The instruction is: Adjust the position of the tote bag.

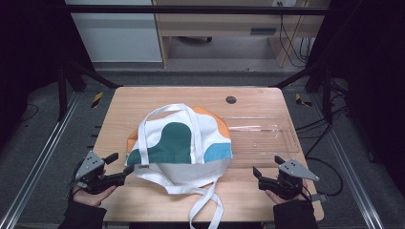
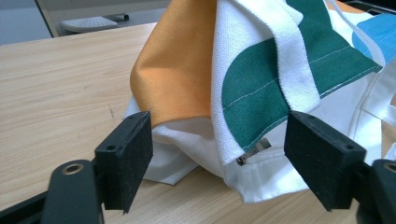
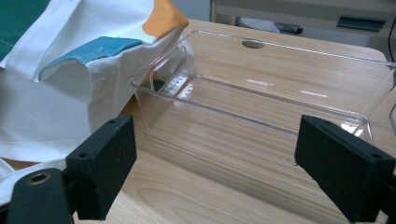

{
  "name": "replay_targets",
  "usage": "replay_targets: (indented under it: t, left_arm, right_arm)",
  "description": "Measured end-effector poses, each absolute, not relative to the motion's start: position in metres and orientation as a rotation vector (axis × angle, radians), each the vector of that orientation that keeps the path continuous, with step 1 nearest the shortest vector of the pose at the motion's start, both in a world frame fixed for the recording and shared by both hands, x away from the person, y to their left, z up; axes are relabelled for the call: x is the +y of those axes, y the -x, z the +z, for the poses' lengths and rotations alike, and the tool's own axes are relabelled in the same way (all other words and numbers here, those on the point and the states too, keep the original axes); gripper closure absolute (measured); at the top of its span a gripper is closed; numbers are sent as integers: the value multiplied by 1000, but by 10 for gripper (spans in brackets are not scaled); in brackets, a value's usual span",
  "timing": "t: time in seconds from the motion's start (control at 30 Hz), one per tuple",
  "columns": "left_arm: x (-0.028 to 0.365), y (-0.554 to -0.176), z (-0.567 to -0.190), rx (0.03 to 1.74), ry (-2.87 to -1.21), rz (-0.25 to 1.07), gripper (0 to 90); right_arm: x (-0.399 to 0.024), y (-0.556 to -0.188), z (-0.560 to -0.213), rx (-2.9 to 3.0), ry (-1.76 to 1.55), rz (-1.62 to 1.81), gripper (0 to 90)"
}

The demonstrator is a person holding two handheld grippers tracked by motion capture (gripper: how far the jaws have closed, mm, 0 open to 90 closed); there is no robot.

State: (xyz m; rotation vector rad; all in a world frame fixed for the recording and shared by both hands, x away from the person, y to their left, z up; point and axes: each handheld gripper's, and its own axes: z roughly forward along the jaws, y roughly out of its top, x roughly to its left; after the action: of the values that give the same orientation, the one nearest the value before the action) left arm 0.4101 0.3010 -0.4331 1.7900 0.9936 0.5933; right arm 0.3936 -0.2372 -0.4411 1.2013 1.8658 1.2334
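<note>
A light wooden table (image 1: pixel 143 200) sits on grey carpeted floor (image 1: pixel 43 157), a round dark cable port (image 1: pixel 231 99) near its far edge. Black frame bars (image 1: pixel 191 9) run overhead and slant down both sides, where it's dark. Beyond stands a pale wooden desk (image 1: pixel 219 24), cables (image 1: pixel 291 43) dangling, beside a white panel (image 1: pixel 114 33).

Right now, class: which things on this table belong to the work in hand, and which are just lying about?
In the work:
- folded tote bag, at the open left tongs
- clear plastic tray, before the open right tongs

Lying about:
- round dark plug in the table
</note>
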Motion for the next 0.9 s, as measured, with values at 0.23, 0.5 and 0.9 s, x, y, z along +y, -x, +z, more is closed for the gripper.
replay_targets:
  t: [0.23, 0.5, 0.9]
  left_arm:
    - [295, -409, -439, 981, -1822, 590, 298]
    - [293, -409, -445, 993, -1855, 596, 373]
    - [290, -409, -447, 999, -1868, 598, 517]
  right_arm:
    - [-234, -393, -440, 1895, -1157, 1241, 220]
    - [-219, -392, -437, 1965, -1115, 1274, 377]
    - [-193, -392, -430, 2038, -1052, 1334, 565]
